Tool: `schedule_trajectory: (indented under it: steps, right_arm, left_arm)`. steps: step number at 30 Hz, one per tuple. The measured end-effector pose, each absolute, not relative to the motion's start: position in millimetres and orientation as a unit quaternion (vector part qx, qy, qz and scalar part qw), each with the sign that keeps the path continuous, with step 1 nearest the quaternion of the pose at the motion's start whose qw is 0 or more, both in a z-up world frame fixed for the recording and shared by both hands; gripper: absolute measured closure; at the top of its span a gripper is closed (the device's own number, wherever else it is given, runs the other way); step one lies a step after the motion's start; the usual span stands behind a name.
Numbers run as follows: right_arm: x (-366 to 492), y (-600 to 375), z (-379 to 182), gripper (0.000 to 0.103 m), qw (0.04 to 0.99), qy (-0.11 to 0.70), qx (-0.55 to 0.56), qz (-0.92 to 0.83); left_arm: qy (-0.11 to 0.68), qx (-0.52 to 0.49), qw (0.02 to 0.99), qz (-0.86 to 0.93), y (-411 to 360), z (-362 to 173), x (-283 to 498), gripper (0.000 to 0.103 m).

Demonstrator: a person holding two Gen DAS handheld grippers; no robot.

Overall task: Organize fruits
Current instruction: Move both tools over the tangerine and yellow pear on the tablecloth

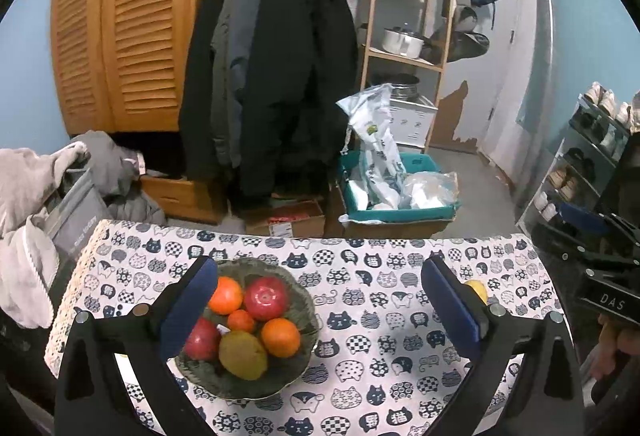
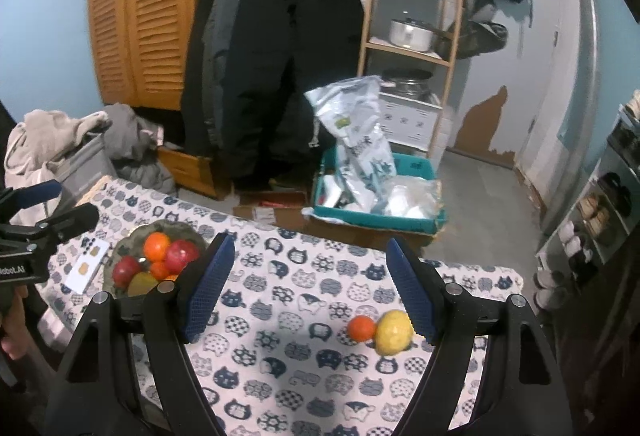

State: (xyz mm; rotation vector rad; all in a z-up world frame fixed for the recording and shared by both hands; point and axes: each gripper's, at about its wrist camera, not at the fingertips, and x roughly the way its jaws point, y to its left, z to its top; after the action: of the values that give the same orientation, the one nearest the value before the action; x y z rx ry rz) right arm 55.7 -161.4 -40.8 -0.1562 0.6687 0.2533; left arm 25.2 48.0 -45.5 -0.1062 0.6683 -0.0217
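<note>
Yellow lemon [image 2: 394,332] and small orange [image 2: 362,327] touch, so my wide, empty right claw [image 2: 310,290] may knock one rolling off the table [image 2: 280,316]. My left claw [image 1: 320,310], wide and empty, could clip the piled bowl [image 1: 296,372].

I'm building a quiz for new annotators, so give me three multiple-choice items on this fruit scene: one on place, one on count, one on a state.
1. Where does the yellow fruit lie?
A. in the bowl
B. on the tablecloth beside the small orange fruit
C. on the floor

2. How many fruits lie outside the bowl?
A. two
B. four
C. none

3. How do the right gripper jaws stand?
A. clamped on the yellow fruit
B. clamped on the bowl
C. open, holding nothing

Answers:
1 B: it touches the small orange fruit on the tablecloth.
2 A: only those two.
3 C: only cloth shows between the jaws.
</note>
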Motion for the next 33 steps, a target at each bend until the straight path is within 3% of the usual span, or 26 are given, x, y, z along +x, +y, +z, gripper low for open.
schedule_trajectory:
  steps: [33]
  right_arm:
    - [71.4,-282.7,-94.9,0.025,0.919,0.392,-0.006,0.026]
  left_arm:
    - [0.388,0.013,0.919,-0.068,-66.8,-90.0,84.1,0.001]
